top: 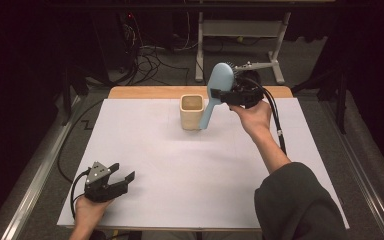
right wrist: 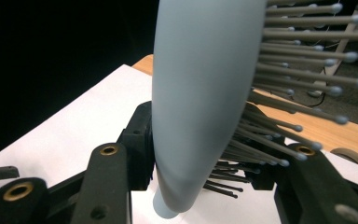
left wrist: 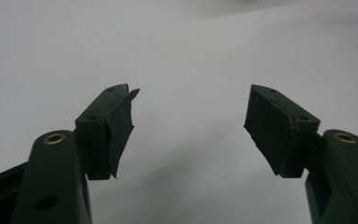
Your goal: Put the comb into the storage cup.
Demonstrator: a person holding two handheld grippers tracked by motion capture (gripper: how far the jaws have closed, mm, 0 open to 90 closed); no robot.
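Right hand-held gripper (top: pixel 228 95) clamped on hairbrush (top: pixel 215 92), just right of cup (top: pixel 192 112); brush raised above counter (top: pixel 180 165), head up, handle tip beside cup rim. Bristles (right wrist: pixel 298 70) facing away from cup. Left hand-held gripper (top: pixel 122 176) wide apart, holding nothing, well nearer than cup, low over counter.

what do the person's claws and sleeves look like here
Both claws are black, each with two blocky jaws and brass-coloured rivets. The left claw carries a grey three-cornered plate on top and trails a black cable. The right claw trails a thicker black cable. The right arm wears a dark grey sleeve.
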